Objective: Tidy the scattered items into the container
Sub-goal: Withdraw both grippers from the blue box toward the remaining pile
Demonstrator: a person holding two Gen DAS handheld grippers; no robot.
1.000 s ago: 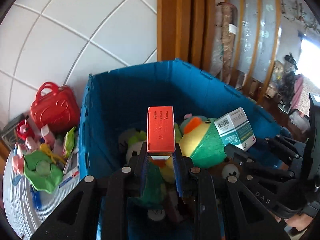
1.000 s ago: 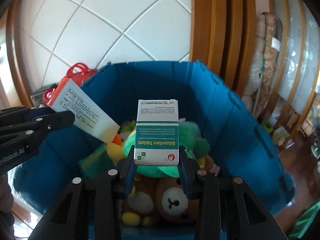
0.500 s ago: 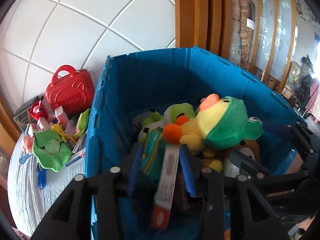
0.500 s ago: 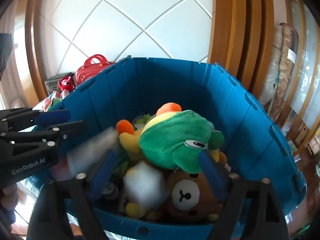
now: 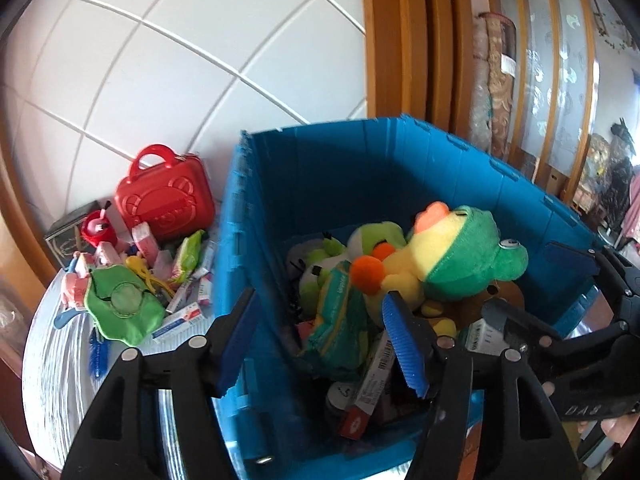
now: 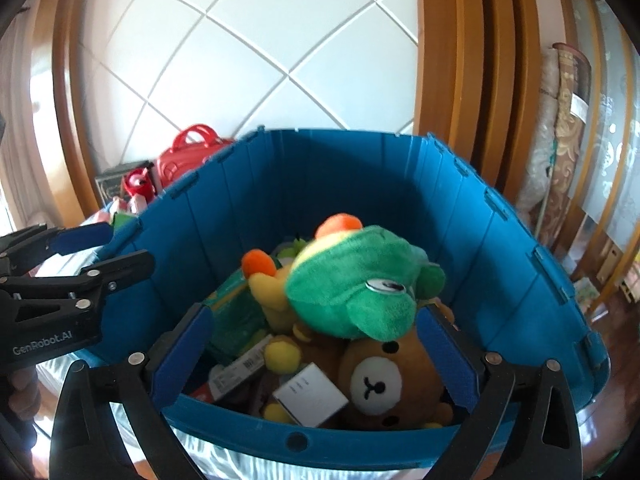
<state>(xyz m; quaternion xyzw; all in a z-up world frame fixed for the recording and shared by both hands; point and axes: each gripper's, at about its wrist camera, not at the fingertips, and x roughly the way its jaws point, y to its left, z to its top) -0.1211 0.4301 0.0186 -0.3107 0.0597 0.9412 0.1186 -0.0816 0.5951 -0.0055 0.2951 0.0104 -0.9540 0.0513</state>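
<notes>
Nearest, the right gripper [image 6: 316, 354] has just been opening and stands wide with nothing between its pads; the white box [image 6: 310, 394] it would have let go lies in the bin [image 6: 520, 248] beside the bear [image 6: 384, 380]. The left gripper [image 5: 320, 344] has also just been opening, empty, straddling the bin's left wall, and the red-ended box [image 5: 370, 384] rests low among the toys under the frog plush [image 5: 456, 260]. Both drops look done, so the sound move is to lift clear of the rim before swinging away. Beyond, to the left, the scattered pile [image 5: 132, 284] by the red case [image 5: 166, 196] is not yet tidied; take small cartons singly, pads square on flat faces.
</notes>
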